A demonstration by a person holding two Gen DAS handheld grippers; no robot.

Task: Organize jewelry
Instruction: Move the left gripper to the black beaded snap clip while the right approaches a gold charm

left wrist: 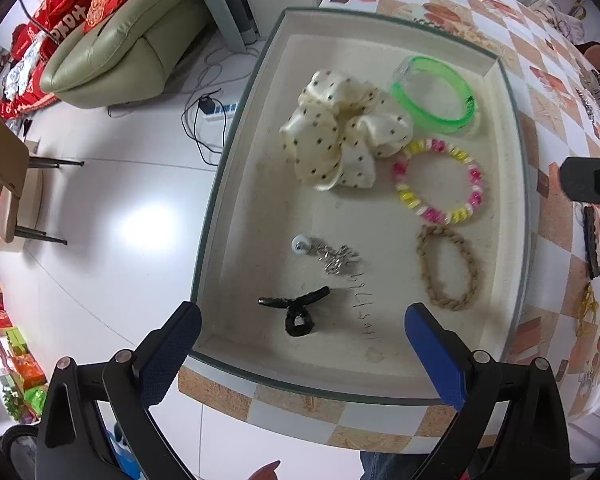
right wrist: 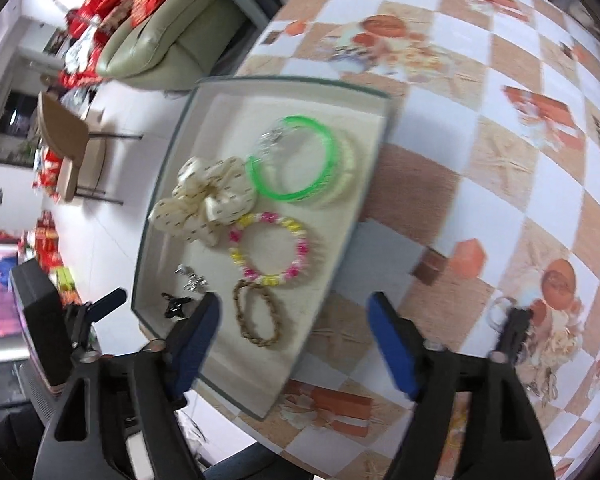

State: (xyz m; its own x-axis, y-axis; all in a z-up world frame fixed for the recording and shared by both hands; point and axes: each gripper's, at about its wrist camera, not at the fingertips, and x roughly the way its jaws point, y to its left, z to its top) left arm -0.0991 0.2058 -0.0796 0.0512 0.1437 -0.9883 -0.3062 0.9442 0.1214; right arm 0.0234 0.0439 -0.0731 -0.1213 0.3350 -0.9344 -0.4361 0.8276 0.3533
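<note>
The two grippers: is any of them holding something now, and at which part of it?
Nothing is held. The left gripper is open above the black hair claw lying in the tray; the right gripper is open too, nothing between its fingers.

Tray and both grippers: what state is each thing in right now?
Tray: open-topped, on the table, holding six items.
Polka-dot scrunchie: bunched, lying flat.
Green bangle: lying flat in the far corner.
Pink-and-yellow bracelet: flat, closed ring.
Braided rope bracelet: flat, closed loop.
Silver chain piece: heaped loosely.
Black hair claw: lying on its side.
Left gripper: jaws open, empty.
Right gripper: jaws open, empty.
</note>
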